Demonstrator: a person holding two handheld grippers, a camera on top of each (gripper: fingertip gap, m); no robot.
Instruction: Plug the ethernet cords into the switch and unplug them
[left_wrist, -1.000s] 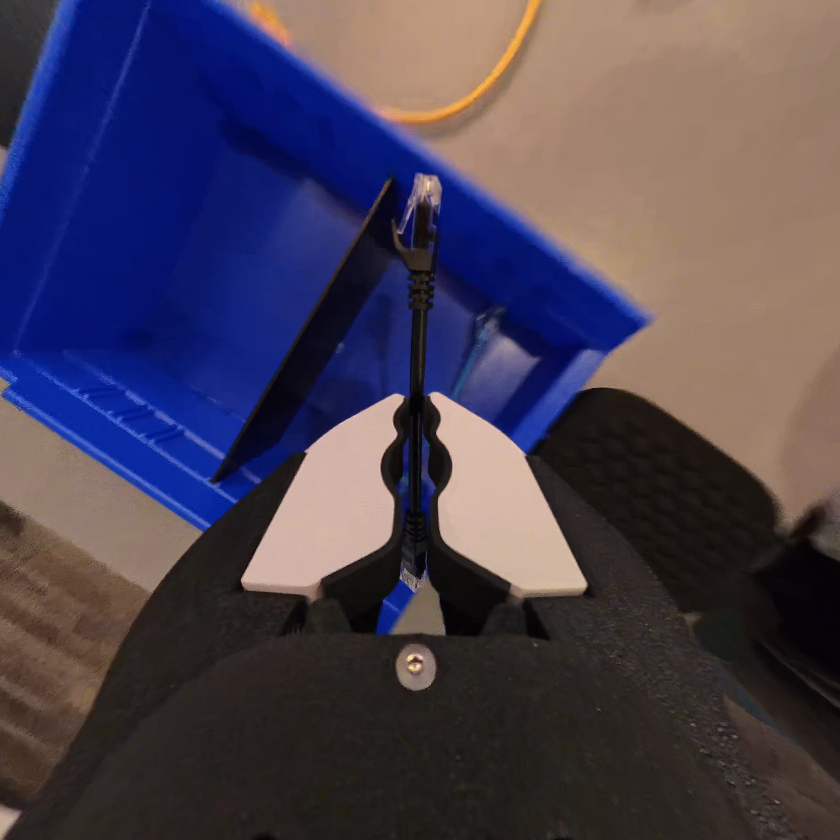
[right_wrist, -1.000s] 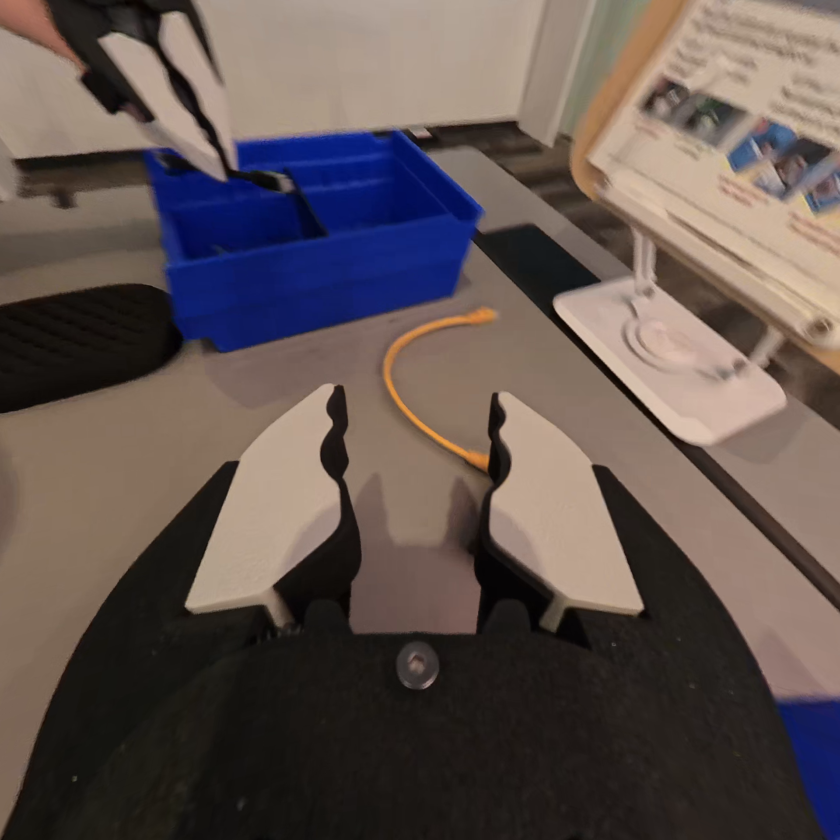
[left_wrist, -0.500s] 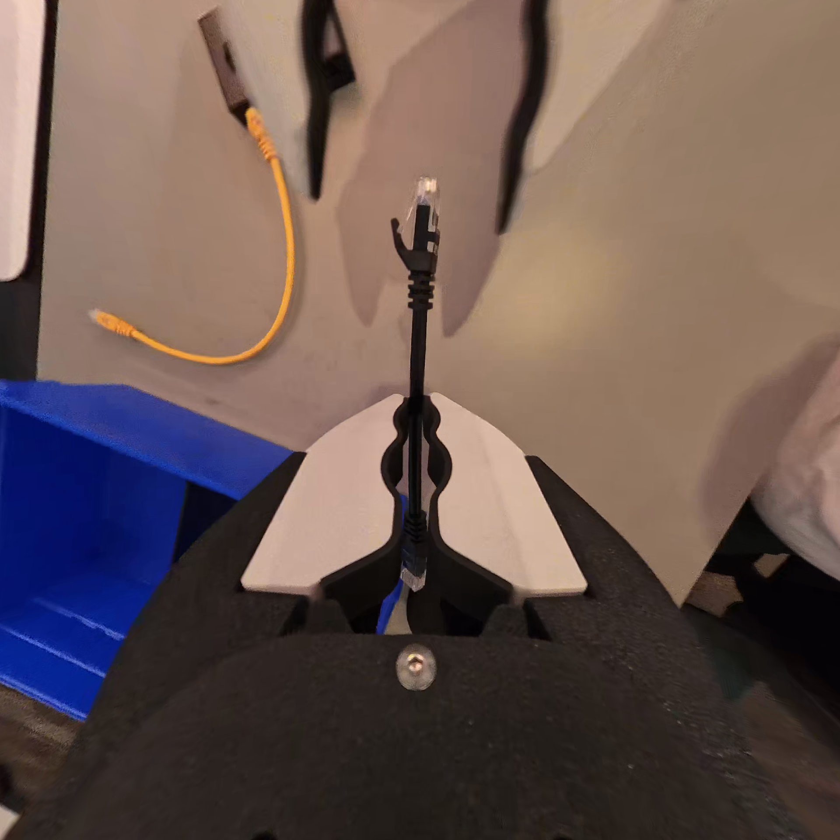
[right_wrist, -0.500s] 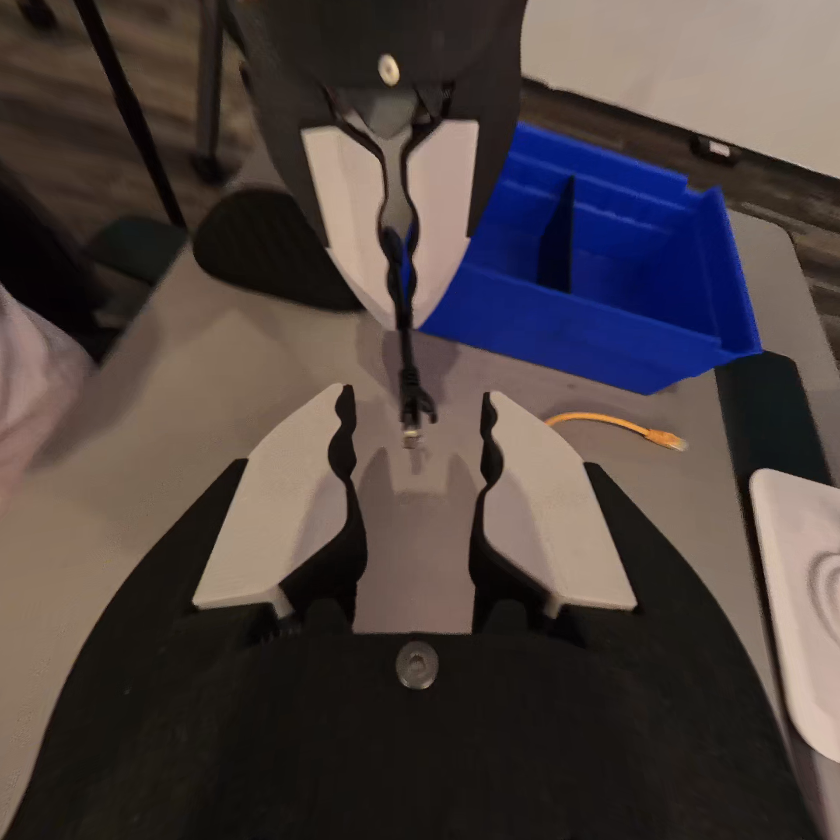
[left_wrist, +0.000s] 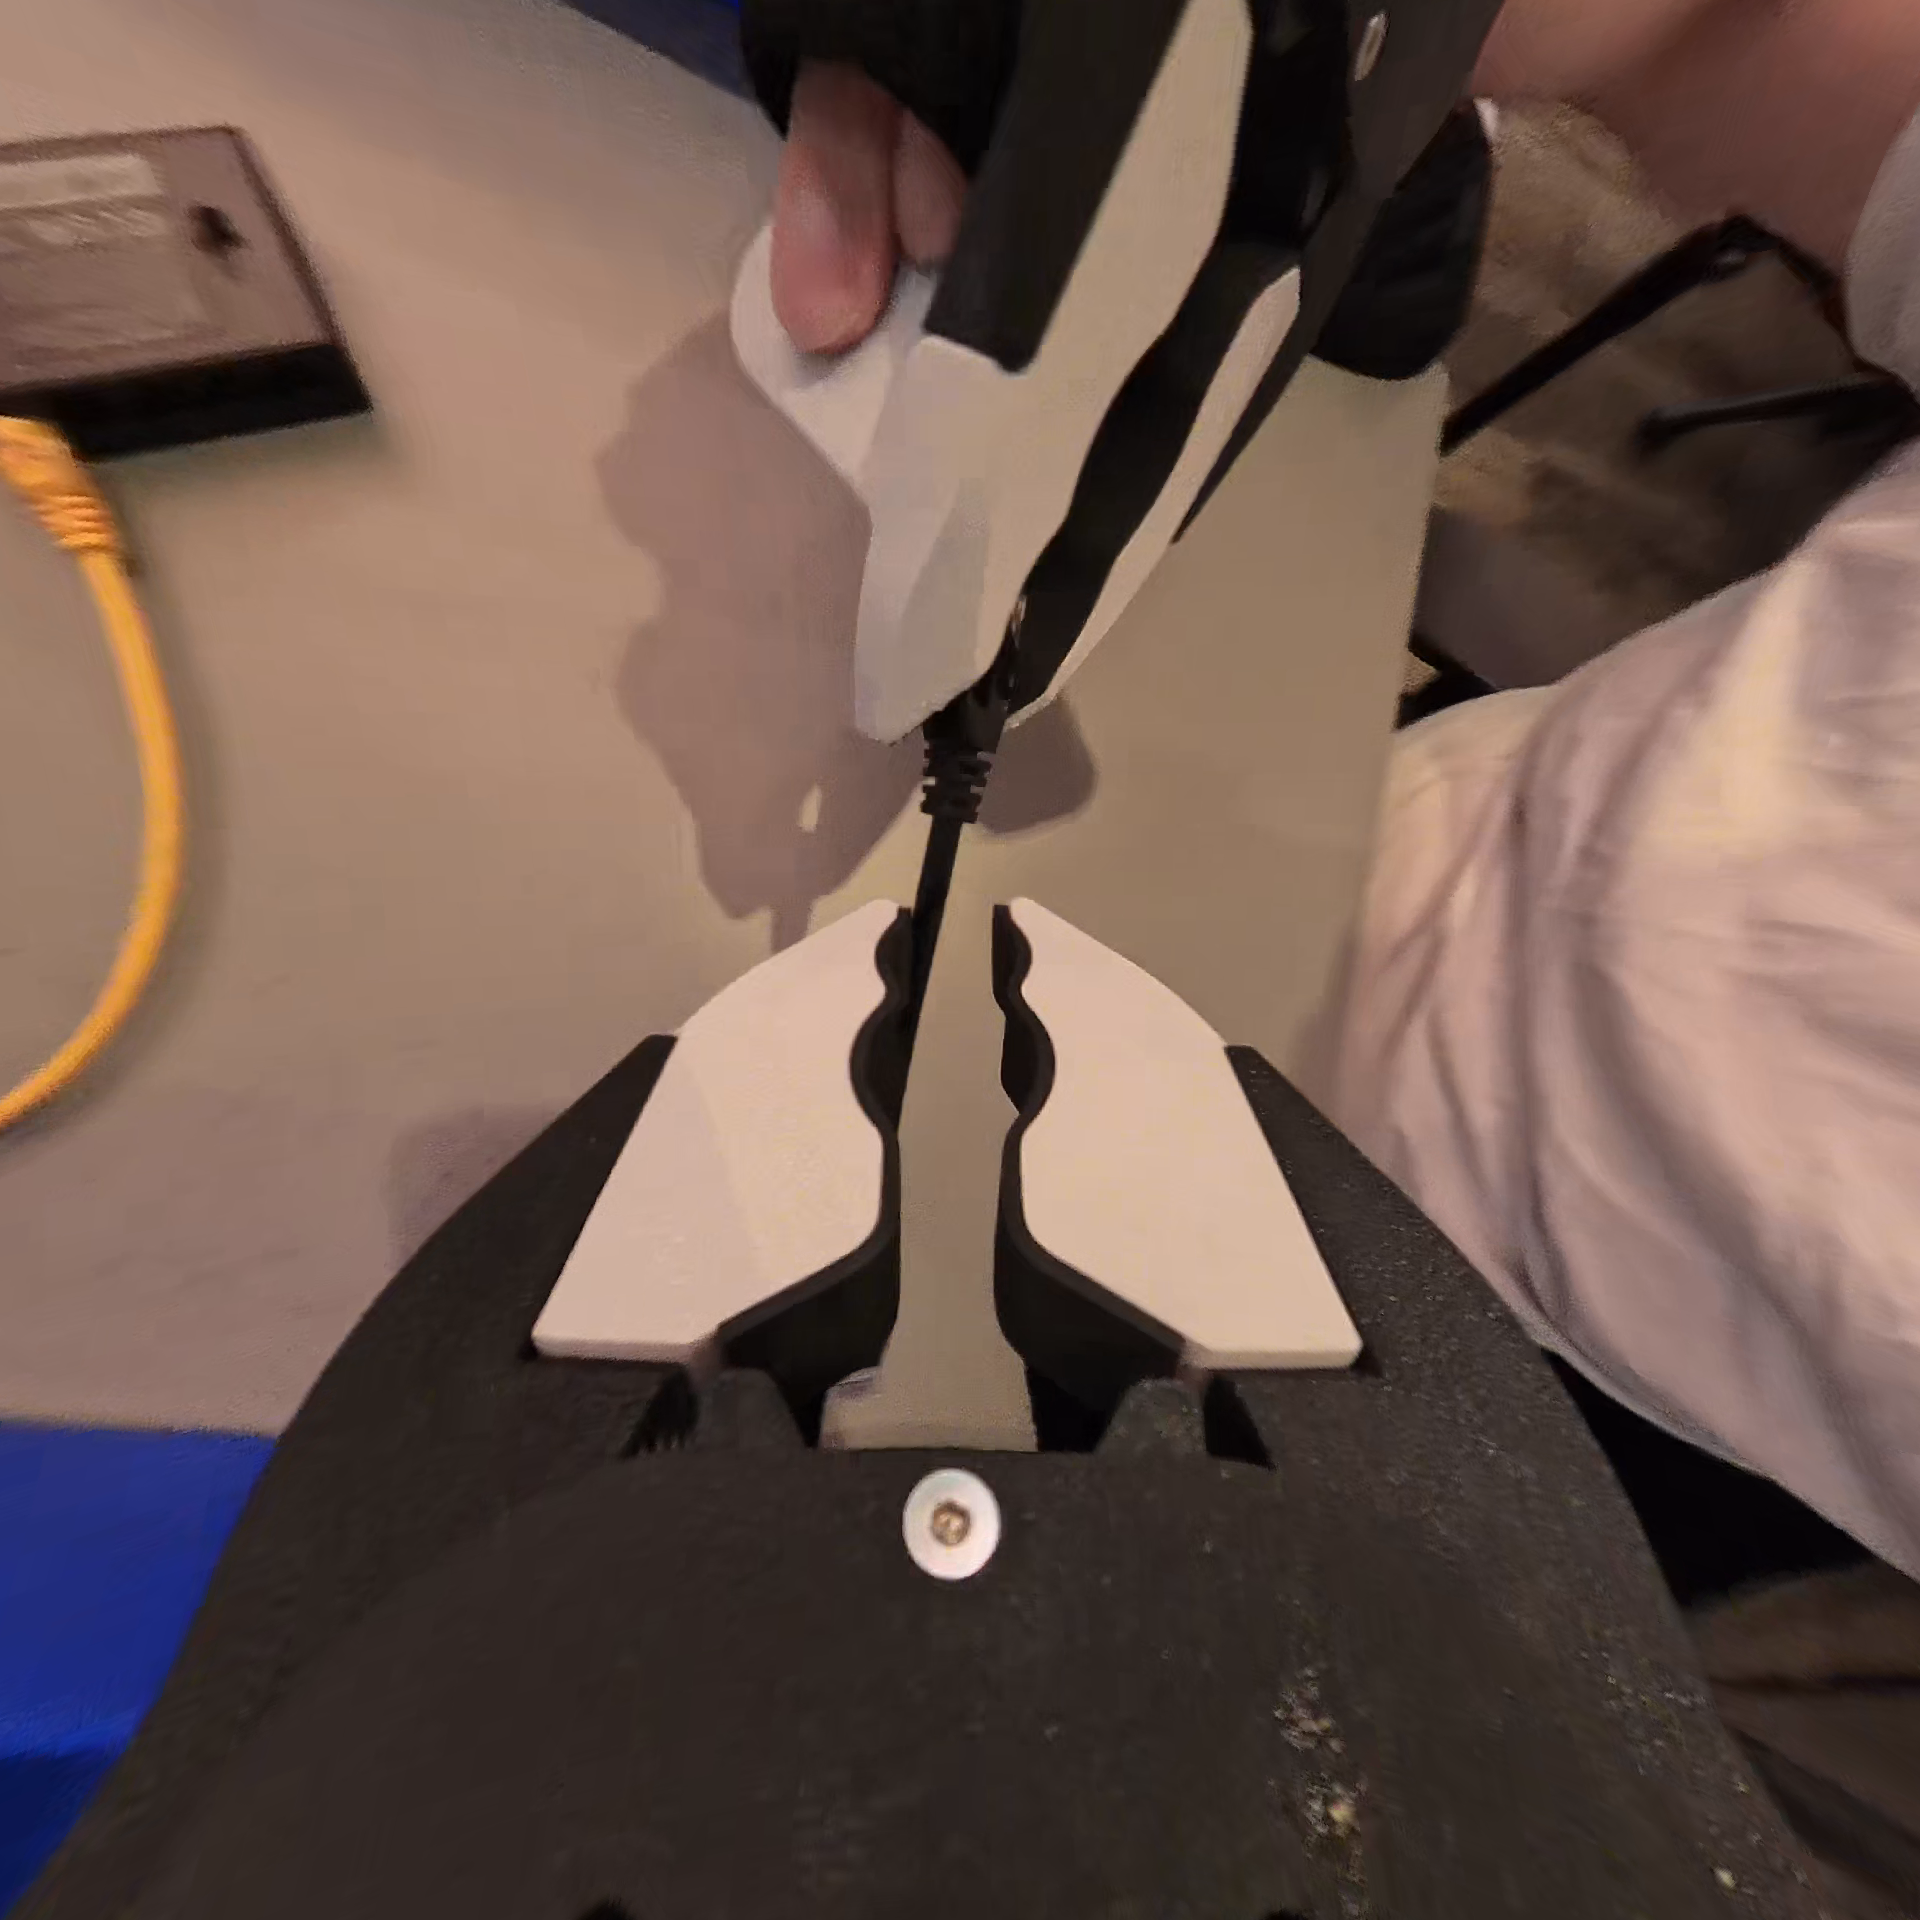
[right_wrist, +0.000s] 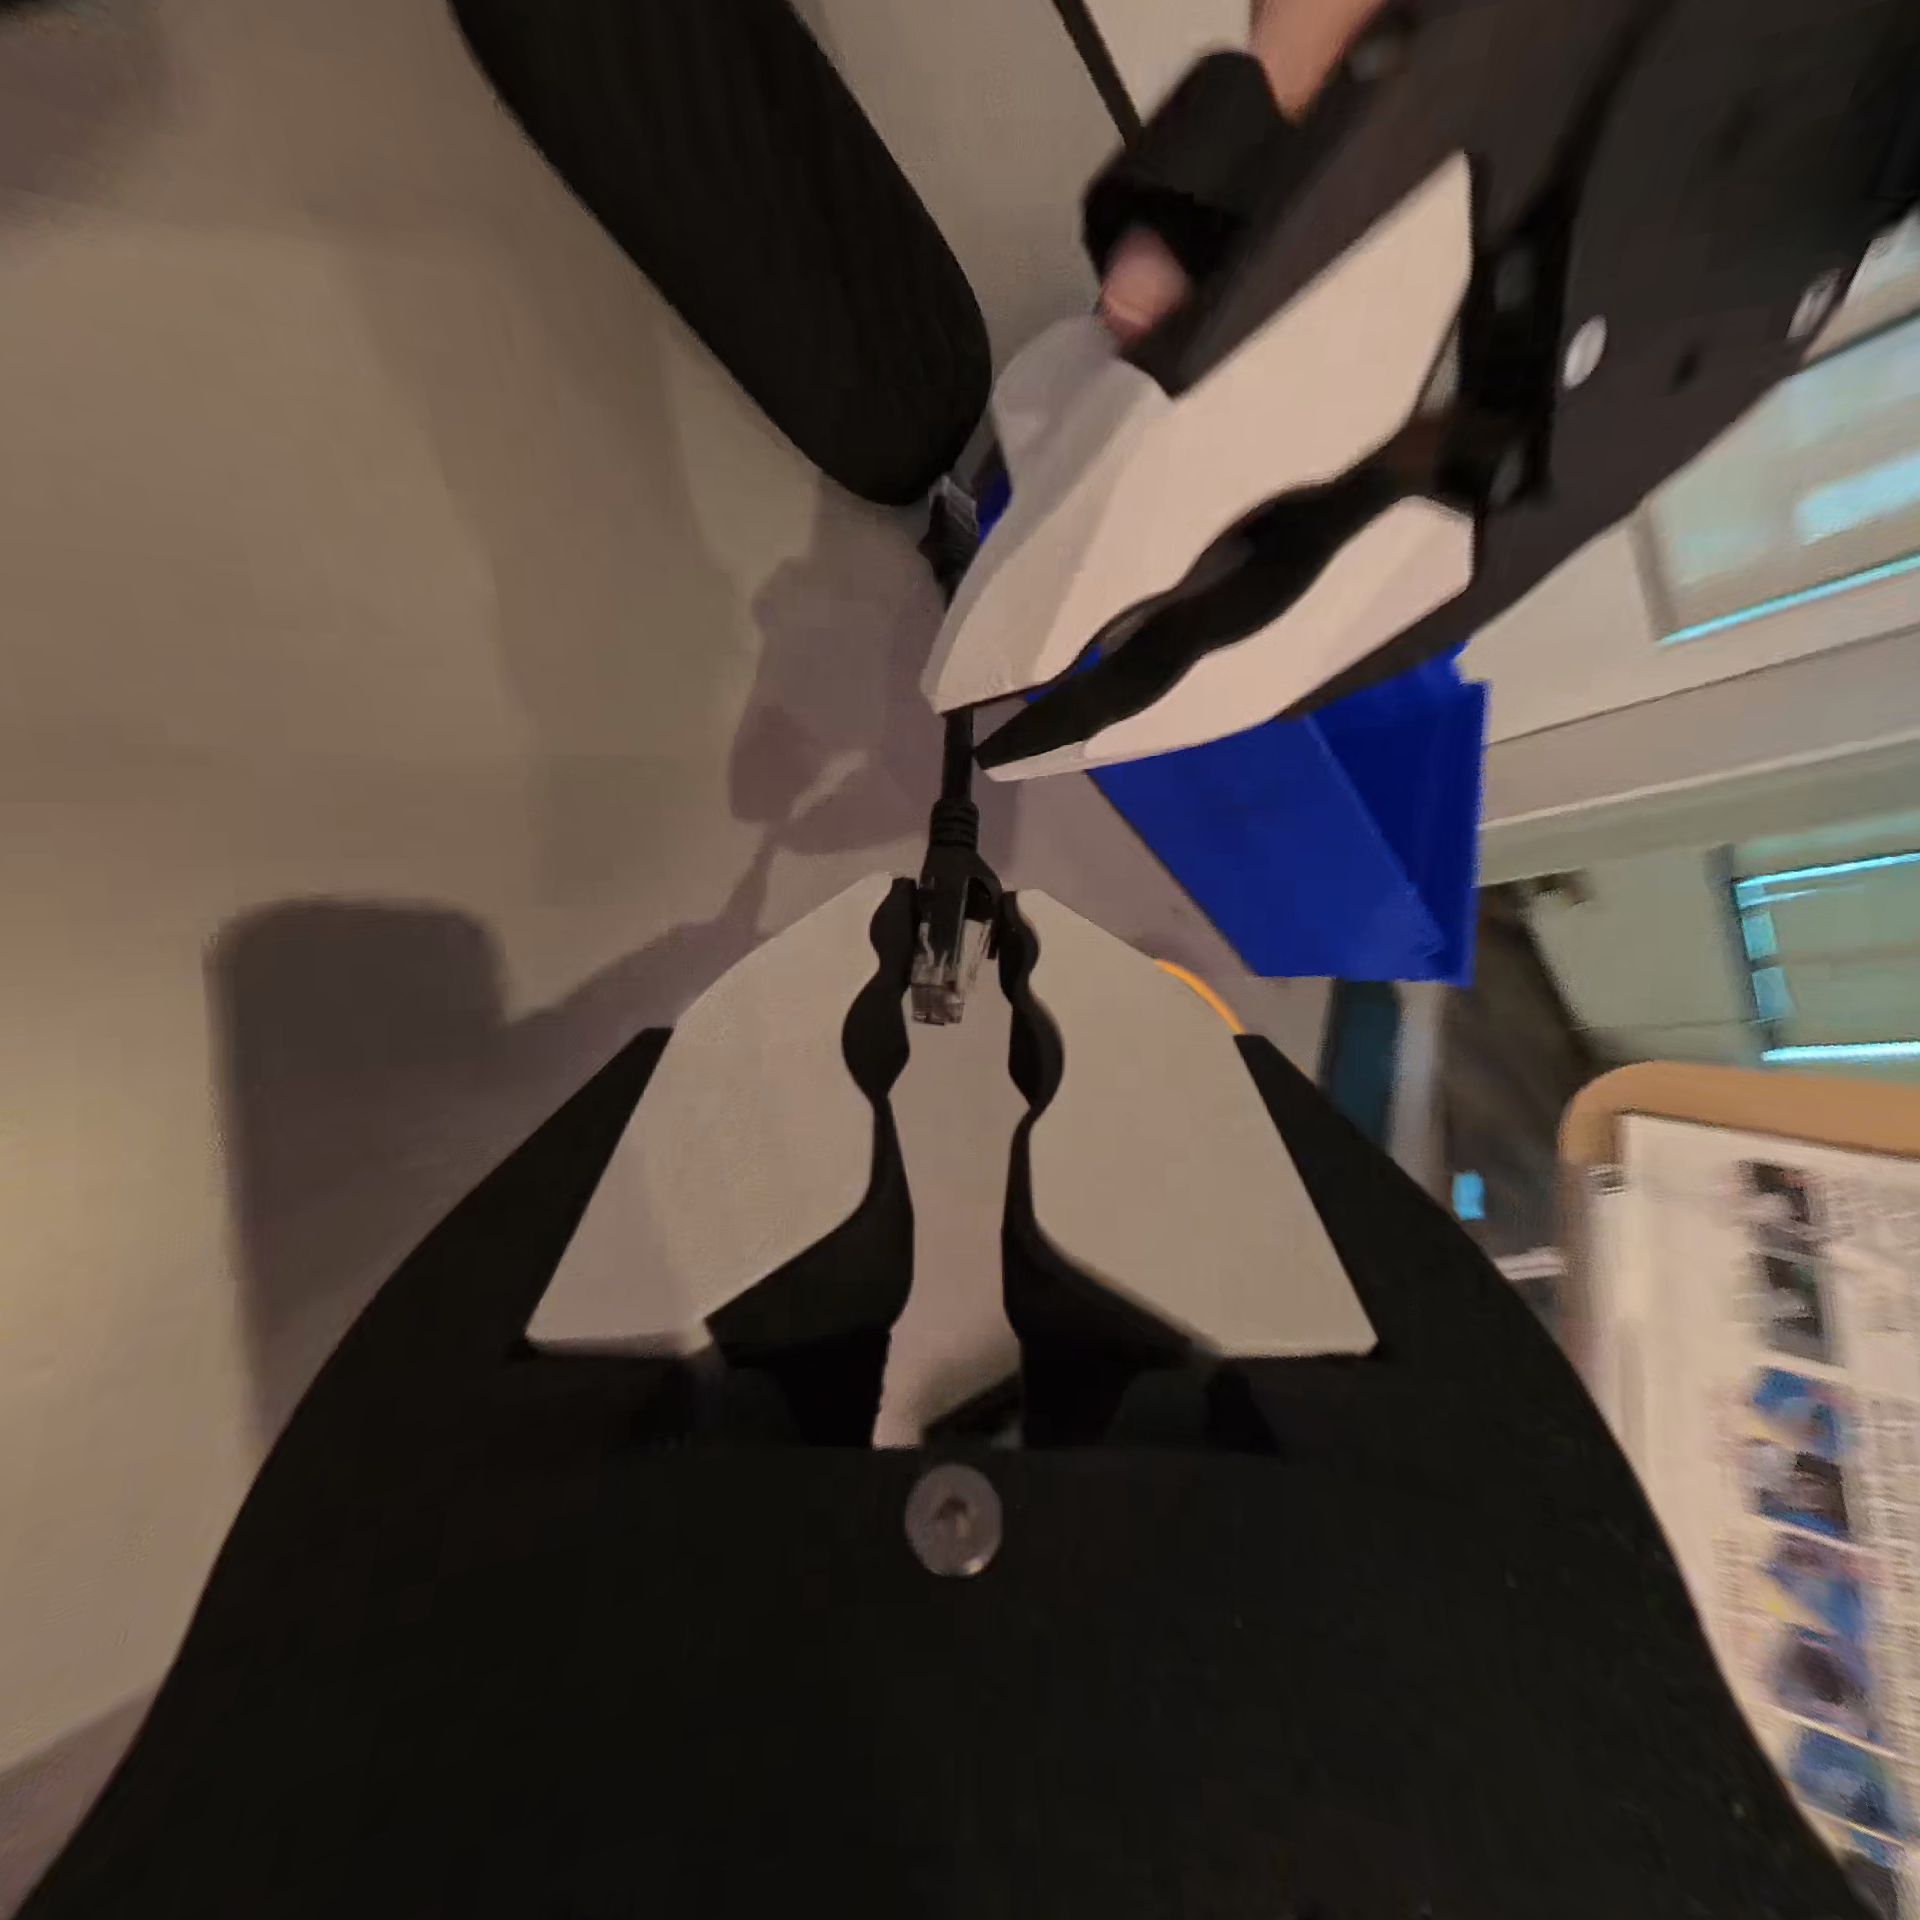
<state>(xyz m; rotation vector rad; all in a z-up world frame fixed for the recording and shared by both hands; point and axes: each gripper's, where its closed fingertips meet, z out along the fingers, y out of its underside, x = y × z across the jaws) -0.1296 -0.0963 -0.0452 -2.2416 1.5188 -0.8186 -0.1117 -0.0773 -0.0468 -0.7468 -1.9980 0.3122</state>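
Left wrist view: left gripper (left_wrist: 948, 914) stands part open, black ethernet cord (left_wrist: 935, 883) running loose along its left finger, not clamped. Switch (left_wrist: 156, 301) lies on the table (left_wrist: 436, 727), yellow cord (left_wrist: 135, 727) plugged in beside it.

Right wrist view: right gripper (right_wrist: 951, 914) pinches the cord's clear plug (right_wrist: 943, 961) at the fingertips. Step judged a handover, left to right. Next: left lets go fully, right turns the plug toward a free port.

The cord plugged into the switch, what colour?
Orange-yellow cord, plugged into the black switch; shows best in the left wrist view.
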